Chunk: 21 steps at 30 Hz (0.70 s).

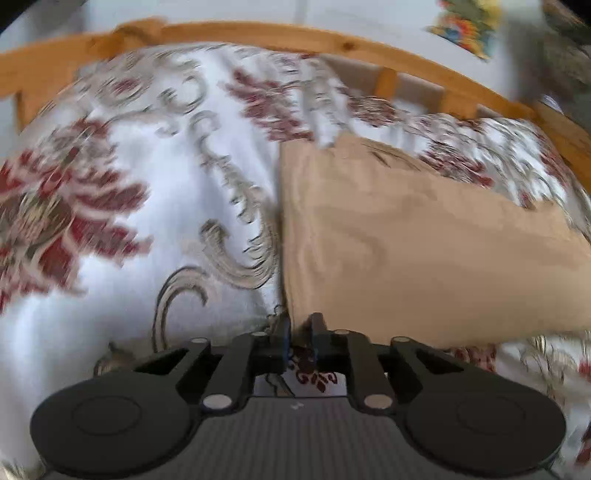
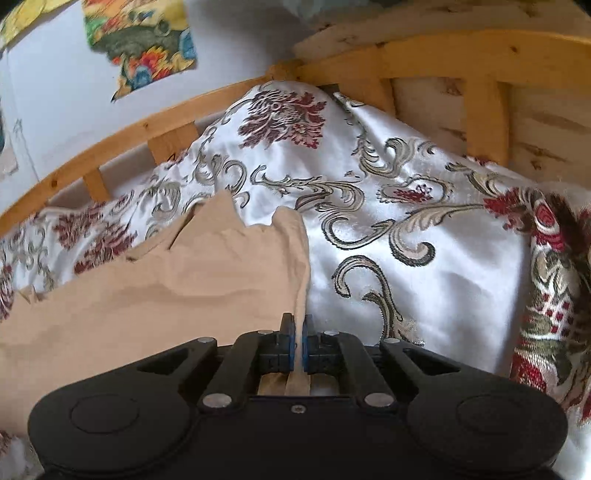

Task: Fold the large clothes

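Here, smooth tan garment lies creased on glossy floral bedspread.

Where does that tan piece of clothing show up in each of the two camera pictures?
Left wrist view: the tan garment fills the right-centre, its near corner at the left tool.
Right wrist view: it lies at lower left, its right edge at the right tool.
Shared landmark: the wooden bed rail.

Motion blur smears the white satin bedspread with red flowers, and the folded tan cloth garment runs off the right edge.
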Each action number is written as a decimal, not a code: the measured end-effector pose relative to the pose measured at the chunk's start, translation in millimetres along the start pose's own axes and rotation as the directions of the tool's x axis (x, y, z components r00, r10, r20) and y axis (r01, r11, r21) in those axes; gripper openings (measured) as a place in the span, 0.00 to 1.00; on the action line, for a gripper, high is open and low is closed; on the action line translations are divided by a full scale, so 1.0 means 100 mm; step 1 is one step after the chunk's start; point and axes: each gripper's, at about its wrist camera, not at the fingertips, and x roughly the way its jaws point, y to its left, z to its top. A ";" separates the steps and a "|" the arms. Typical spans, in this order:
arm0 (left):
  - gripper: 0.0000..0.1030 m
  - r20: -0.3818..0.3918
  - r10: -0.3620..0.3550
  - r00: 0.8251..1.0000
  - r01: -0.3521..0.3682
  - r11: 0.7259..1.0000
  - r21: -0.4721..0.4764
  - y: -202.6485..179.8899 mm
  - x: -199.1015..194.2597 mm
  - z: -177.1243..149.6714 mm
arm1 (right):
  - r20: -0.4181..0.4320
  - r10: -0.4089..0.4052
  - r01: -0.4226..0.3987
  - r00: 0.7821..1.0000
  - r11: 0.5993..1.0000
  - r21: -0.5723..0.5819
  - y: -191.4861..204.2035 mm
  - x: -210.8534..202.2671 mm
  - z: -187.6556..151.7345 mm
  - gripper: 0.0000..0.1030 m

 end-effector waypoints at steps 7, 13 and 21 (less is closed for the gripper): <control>0.81 0.064 0.135 0.989 -0.131 0.989 -0.062 -0.33 -0.33 -0.14 | 0.122 0.013 0.002 0.992 0.992 -0.126 0.30 -0.23 0.04 0.52; 0.98 0.275 0.245 0.930 -0.271 0.961 0.059 -1.20 -0.34 -0.34 | 0.244 0.138 -0.055 0.960 0.947 -0.317 0.81 -0.40 -0.09 0.82; 0.98 0.288 0.075 0.955 -0.126 0.978 0.165 -1.99 0.18 0.18 | 0.141 0.226 -0.164 0.964 0.920 -0.355 1.31 0.05 -0.02 0.93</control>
